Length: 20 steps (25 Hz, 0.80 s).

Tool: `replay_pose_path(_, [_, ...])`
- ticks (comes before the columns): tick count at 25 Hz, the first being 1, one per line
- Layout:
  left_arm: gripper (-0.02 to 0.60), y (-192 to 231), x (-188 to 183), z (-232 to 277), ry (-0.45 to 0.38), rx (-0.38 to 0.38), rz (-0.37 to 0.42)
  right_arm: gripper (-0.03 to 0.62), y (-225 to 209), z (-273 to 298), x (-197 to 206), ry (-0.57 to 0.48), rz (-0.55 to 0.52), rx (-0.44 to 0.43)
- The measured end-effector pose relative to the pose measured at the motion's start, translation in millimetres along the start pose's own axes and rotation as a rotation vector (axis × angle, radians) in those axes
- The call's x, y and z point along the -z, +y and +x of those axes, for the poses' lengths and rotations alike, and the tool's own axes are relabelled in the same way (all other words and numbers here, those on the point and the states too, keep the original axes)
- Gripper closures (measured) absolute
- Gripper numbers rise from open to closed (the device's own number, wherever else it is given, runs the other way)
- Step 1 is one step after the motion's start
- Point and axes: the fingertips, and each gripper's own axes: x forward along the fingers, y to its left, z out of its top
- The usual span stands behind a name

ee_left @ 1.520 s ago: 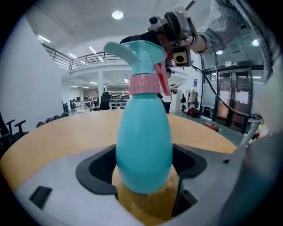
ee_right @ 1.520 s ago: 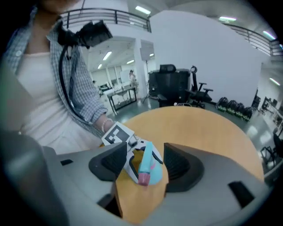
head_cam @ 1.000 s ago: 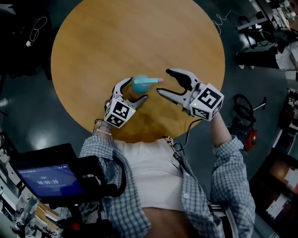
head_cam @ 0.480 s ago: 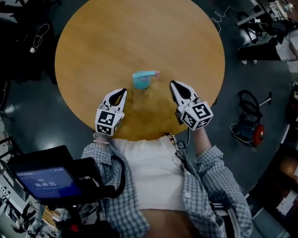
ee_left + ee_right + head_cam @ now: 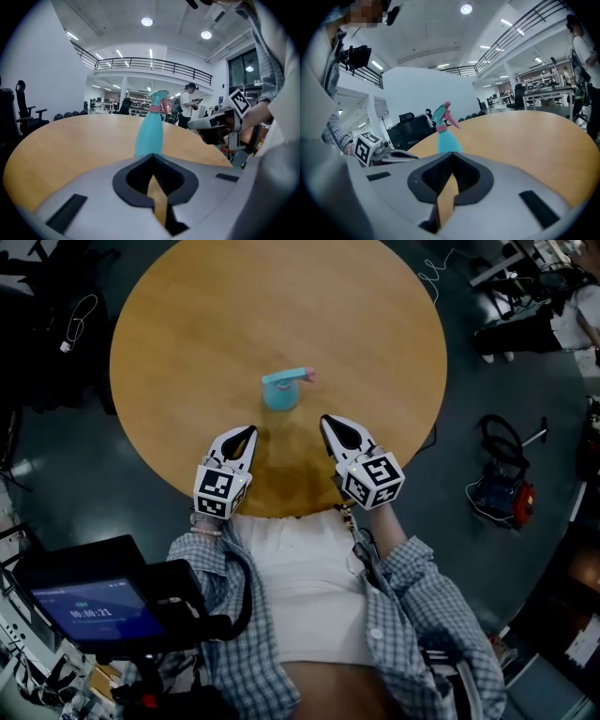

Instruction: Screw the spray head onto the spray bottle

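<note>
Nearest the person, the left gripper [image 5: 246, 432] and the right gripper [image 5: 330, 421] sit low over the near edge of the round wooden table [image 5: 206, 315]. Each has its jaws pressed together on nothing; only the tabletop shows through the slot behind the tips. That is the first hazard: if either goes forward like this, its closed tip would push whatever it meets instead of gripping it, so both need to spread before they reach anything. Just beyond them, roughly midway between the two and apart from both, the teal spray bottle [image 5: 280, 393] stands upright and free on the wood. The spray head [image 5: 287, 377] already sits on its neck, with the nozzle pointing toward the person's right. The bottle looks tall, narrow and light, so a glancing touch would probably tip it, and on a round top it could roll toward the rim. The protruding nozzle lies on the right gripper's side and could be caught on the way in. How firmly the head is threaded cannot be told. If it is loose, turning it while the left gripper grips the body only weakly would likely spin the whole bottle or cross the thread. Farther off the table is bare, so nothing there would stop a rolling bottle.
</note>
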Motion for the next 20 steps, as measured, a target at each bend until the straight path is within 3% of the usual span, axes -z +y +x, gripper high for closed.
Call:
replay_pose_path(5, [0.575,-1.8,-0.3,-4.3,-0.007,-0.007,-0.005,0.600,-7.7,-12.3,5.8,-0.013,0.075,0.026])
replay_pose_path(20, [0.575,3.5,0.2,-2.6,-0.013,-0.015,-0.005,0.600,5.3,2.3,10.2,0.055,-0.015,-0.030])
